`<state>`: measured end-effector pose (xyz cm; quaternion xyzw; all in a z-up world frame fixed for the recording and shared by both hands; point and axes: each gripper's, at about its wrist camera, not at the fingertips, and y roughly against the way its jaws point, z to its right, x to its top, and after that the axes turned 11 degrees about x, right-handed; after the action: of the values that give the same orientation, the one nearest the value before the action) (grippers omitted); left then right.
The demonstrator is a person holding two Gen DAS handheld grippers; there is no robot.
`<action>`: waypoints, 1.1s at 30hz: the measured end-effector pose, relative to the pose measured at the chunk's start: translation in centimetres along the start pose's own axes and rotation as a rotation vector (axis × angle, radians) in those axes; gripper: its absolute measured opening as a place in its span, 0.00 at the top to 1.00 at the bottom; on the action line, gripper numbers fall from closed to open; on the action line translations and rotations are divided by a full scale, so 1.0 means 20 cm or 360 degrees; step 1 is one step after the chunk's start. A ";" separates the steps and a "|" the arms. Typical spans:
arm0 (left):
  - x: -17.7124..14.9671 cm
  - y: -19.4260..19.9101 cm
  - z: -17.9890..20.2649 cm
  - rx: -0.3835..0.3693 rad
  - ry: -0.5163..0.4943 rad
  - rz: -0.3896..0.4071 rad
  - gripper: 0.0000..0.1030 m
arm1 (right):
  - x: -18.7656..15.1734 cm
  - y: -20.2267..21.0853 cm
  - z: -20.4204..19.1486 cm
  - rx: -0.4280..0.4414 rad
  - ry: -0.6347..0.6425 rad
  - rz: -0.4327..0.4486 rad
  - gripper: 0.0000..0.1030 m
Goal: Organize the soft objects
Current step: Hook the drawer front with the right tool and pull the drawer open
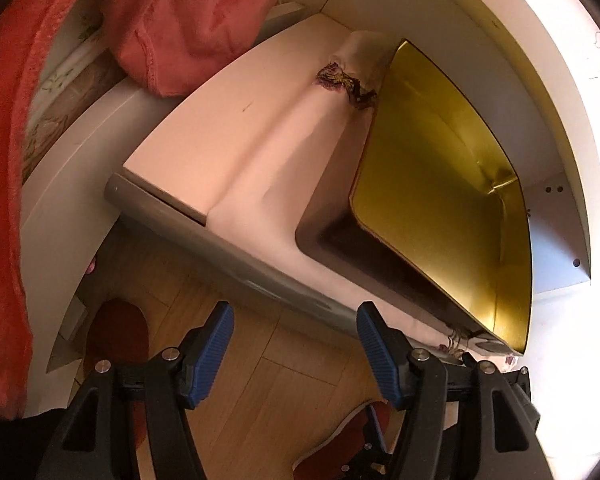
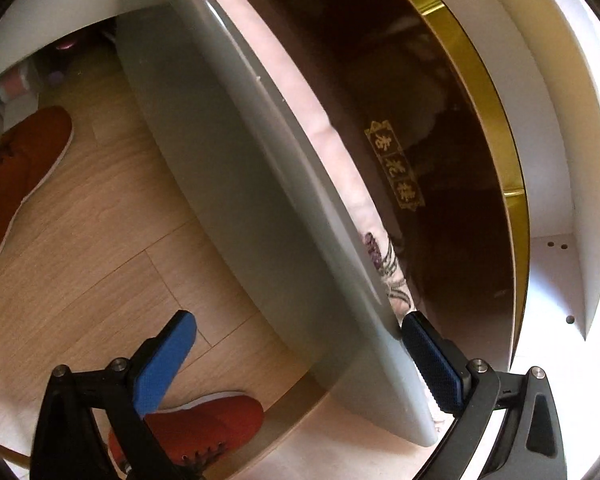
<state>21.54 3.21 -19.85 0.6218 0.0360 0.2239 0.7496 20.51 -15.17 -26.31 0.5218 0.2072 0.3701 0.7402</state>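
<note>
While both grippers point steeply down at an open drawer, its grey front panel [image 1: 204, 240] serves as the landmark for everything around it. Behind that panel, inside the drawer, a pale pink folded cloth [image 1: 260, 184] with a purple floral print lies over a flat pale surface, and one edge of it runs along the inner side of the panel. Farther in from the panel, just beside the cloth, sits a dark tin with a gold interior [image 1: 452, 184]; from the right wrist its brown outer wall carries a gold label. Up and left of the panel, a coral-red garment [image 1: 188, 24] is heaped on the white furniture top. The left gripper [image 1: 296, 354] hovers on the near side of the panel over the wooden floor [image 1: 284, 368], its blue pads well apart with nothing between them. The right gripper [image 2: 296, 360] straddles the panel's end, fingers spread wide: one pad hangs over the floor, the other sits at the panel's inner edge beside the cloth. Red shoes [image 2: 204, 424] stand on the floor below the panel.
</note>
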 end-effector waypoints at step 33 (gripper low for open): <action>-0.10 -0.02 -0.14 0.0240 0.0039 -0.0173 0.26 | -0.01 0.21 -0.12 0.0234 0.0188 -0.0112 0.00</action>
<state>19.07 4.92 -21.36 0.6707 0.0955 0.1872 0.7113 17.30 -13.14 -23.31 0.5444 0.2954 0.3578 0.6989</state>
